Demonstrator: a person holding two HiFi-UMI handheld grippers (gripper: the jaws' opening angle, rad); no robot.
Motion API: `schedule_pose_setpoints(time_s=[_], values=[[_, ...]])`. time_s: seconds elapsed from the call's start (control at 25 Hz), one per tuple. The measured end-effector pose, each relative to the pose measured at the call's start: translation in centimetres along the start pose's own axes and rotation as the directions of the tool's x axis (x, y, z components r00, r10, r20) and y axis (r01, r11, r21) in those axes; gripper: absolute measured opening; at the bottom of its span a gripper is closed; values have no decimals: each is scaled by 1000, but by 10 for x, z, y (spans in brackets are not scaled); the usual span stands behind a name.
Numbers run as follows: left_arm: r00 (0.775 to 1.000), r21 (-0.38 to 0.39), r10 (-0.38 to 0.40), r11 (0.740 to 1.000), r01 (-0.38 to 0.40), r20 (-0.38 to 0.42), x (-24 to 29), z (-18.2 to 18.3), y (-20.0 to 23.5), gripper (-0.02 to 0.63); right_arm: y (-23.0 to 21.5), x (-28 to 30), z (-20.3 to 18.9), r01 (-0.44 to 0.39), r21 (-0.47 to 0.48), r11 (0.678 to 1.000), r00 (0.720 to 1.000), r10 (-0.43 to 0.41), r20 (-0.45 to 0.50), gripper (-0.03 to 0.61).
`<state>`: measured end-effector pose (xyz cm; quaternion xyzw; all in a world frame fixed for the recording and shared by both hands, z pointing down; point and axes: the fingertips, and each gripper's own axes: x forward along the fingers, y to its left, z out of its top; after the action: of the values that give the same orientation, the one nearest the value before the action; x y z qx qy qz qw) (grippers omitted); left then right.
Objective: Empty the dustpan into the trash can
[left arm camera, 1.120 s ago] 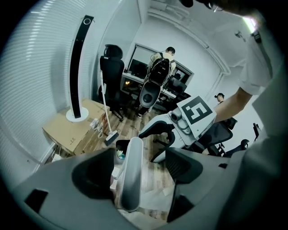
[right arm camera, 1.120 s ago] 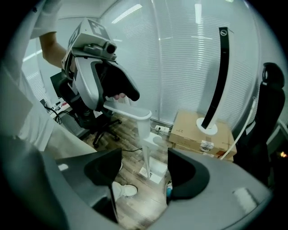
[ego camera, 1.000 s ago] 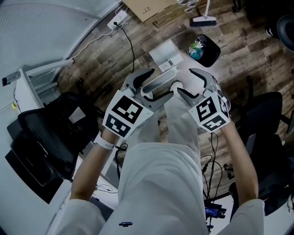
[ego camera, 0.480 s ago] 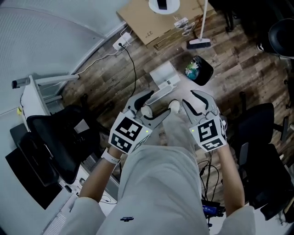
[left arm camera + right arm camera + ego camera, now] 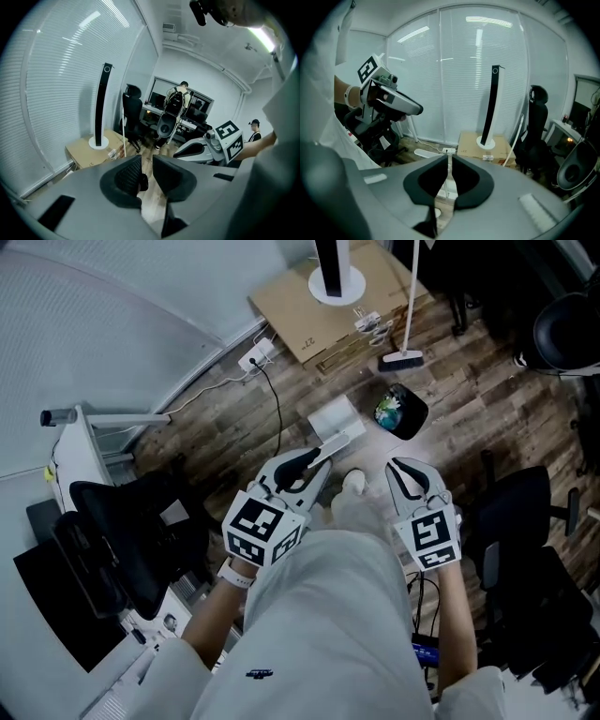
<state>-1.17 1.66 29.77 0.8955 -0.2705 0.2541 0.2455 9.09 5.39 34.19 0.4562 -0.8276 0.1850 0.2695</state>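
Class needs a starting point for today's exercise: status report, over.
Left gripper, right gripper: jaws closing, both empty. Dustpan on floor, unheld, beside trash can. Broom beyond the can; no obstacle seen between them.

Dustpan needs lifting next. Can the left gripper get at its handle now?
Probably yes: the dustpan lies on bare floor just ahead of the left gripper, nothing between; its jaws, closing empty, must reopen.

both grippers rise off the floor, so the dustpan [image 5: 336,418] and trash can [image 5: 401,411] shrink. the left gripper [image 5: 311,465] has its jaws, wide a second ago, closing on nothing. the right gripper [image 5: 405,471] does the same. a fan base [image 5: 336,282] and cardboard [image 5: 302,315] enter at 12 o'clock.
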Motion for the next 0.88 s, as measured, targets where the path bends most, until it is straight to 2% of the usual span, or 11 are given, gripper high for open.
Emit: schedule_pose_setpoints(time_s=[0.08,0.24,0.4,0.6,0.76,0.88], values=[[999,4,23,1000,-23,31,-6,11,1,66,-5,-10,12,29,11,1000,999,-30,37,18],[994,19,80,996,-82,77,-22,29,1,15,-15,-35,35,95,34,995,988,-98,117,11],[991,32,60,997,-64,122,-35,44,-12,8,-26,-51,38,149,83,985,986,-154,57,11],[986,1,74,997,-75,149,-50,57,-18,8,-23,-78,72,118,173,978,969,-152,195,11],[974,-42,65,997,-57,215,-63,72,-19,8,-16,-92,98,101,170,980,945,-148,291,11],[971,-39,53,998,-45,233,-64,77,-30,8,-11,-105,105,102,141,985,942,-141,304,11]])
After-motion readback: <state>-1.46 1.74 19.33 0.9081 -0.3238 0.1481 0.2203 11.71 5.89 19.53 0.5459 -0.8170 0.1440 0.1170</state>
